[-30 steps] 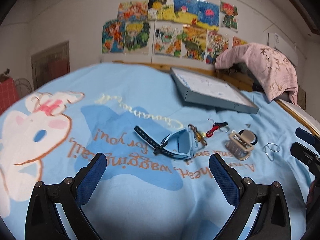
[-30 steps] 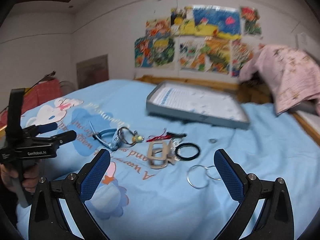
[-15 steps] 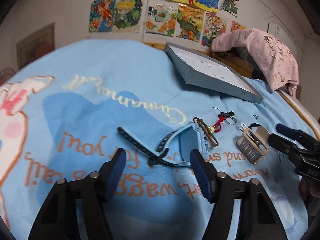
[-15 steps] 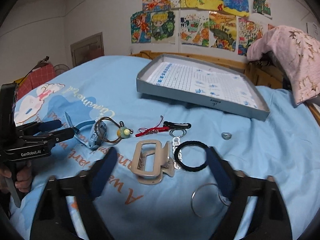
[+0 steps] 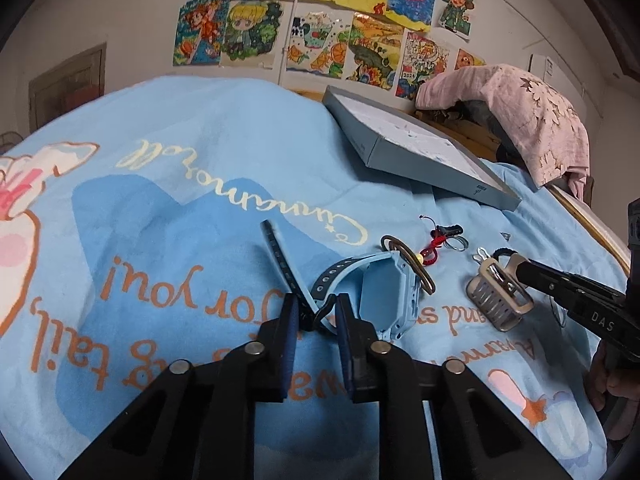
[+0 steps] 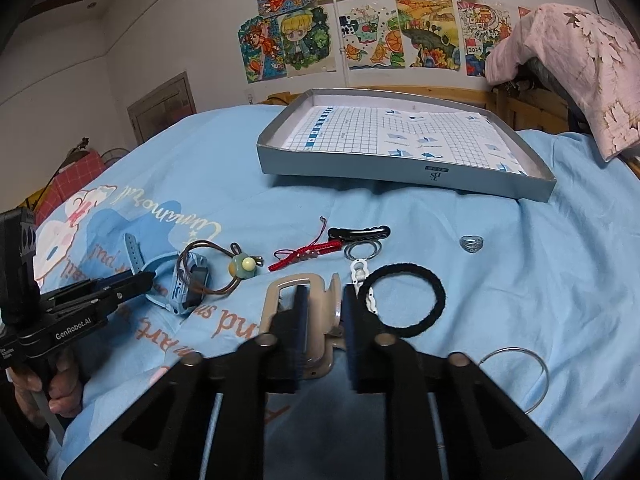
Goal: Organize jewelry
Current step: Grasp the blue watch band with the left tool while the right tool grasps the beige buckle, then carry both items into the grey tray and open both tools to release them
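Observation:
A blue watch point(image 5: 384, 292) lies on the blue bedsheet point(image 5: 180, 208). My left gripper point(image 5: 316, 312) is closing its jaws, and the watch's dark strap buckle sits pinched between the pads. In the right wrist view the same watch point(image 6: 188, 288) shows at the left, with the left gripper point(image 6: 146, 276) on its strap. A beige hair claw point(image 6: 288, 292) lies in front of my right gripper point(image 6: 325, 304). Those jaws are closing too, and the pads press on the claw's handle. From the left wrist view the right gripper point(image 5: 516, 268) meets the claw point(image 5: 496, 300).
A grey box-lid tray point(image 6: 400, 168) with grid paper lies beyond the items. Around the claw lie a black hair tie point(image 6: 436, 292), silver ring point(image 6: 472, 243), red cord bracelet point(image 6: 308, 254), black hair clip point(image 6: 360, 233), brown cord with green bead point(image 6: 240, 266) and metal hoops point(image 6: 536, 368).
Both grippers moved forward and down toward the sheet and went from wide open to nearly closed, the left onto the watch strap, the right onto the hair claw.

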Tool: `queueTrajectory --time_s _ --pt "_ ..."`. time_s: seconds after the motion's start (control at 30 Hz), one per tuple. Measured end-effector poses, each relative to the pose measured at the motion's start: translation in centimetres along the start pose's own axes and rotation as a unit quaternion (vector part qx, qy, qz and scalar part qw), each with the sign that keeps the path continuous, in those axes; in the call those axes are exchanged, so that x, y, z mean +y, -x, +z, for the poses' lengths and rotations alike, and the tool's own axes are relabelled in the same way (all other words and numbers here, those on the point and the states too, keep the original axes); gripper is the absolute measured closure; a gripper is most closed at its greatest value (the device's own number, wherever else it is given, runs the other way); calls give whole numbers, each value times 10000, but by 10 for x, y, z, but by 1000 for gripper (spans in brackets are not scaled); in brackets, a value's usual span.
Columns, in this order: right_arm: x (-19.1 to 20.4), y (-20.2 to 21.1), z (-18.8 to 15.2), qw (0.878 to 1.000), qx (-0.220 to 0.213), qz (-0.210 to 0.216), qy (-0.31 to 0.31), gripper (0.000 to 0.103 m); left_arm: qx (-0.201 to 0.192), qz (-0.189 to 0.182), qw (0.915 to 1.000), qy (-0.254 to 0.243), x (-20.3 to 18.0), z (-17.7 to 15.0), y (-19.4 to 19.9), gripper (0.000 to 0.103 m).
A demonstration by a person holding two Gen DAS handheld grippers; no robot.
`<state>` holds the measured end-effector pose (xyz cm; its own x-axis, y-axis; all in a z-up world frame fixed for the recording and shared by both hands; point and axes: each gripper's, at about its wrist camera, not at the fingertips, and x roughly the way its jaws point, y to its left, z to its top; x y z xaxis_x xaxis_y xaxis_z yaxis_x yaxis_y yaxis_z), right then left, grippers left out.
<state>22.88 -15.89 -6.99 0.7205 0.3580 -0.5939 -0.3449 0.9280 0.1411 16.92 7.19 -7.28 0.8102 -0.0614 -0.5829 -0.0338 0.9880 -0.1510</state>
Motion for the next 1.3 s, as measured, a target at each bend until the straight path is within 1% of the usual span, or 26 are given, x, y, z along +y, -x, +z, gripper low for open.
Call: queueTrajectory --time_s 0.07,0.2,0.27,0.37,0.5,0.57,0.63,0.73,0.8,0.9,1.0,1.07,1.13,1.23,1.3 --pt "-2 1 -1 10000 11 67 -21 99 -158 91 9998 -48 -3 -2 7 89" --pt "-5 7 -5 9995 -82 257 -149 99 -498 185 9984 -191 -11 -2 28 89" --pt "-5 12 -7 9991 -154 348 -176 99 -574 224 9978 -249 -14 -1 35 89" --pt "-4 22 -9 9986 -311 387 -184 99 -571 267 9974 -348 -18 -2 44 90" --pt "-6 38 -10 9970 -577 437 -283 99 -469 224 9978 -410 -23 2 54 90" --pt "-9 43 -7 9962 -667 451 -339 99 -386 186 9983 -402 -25 10 57 91" --pt "-12 47 -3 9956 -705 486 -380 99 -351 107 9989 -308 -26 25 59 90" --pt "-20 49 15 9959 -669 505 -333 99 -381 14 9990 -236 -28 52 58 91" --pt "-27 51 32 9961 -704 461 -245 99 -439 11 9987 -241 -32 70 52 91" --pt "-40 53 60 9959 -788 388 -194 99 -627 -44 9975 -316 -42 99 35 91" --pt "-54 36 102 9968 -766 213 -6 99 -788 0 9954 -542 -55 126 12 91" --pt "-61 23 125 9971 -739 171 15 99 -858 -16 9941 -665 -64 142 -6 91" --pt "-69 1 147 9974 -717 87 3 99 -842 -35 9941 -679 -72 158 -27 91" --pt "-79 -29 163 9975 -692 21 -145 99 -716 -62 9956 -603 -79 173 -60 91" --pt "-86 -48 168 9974 -683 -47 -230 99 -586 -54 9968 -534 -82 176 -79 91"
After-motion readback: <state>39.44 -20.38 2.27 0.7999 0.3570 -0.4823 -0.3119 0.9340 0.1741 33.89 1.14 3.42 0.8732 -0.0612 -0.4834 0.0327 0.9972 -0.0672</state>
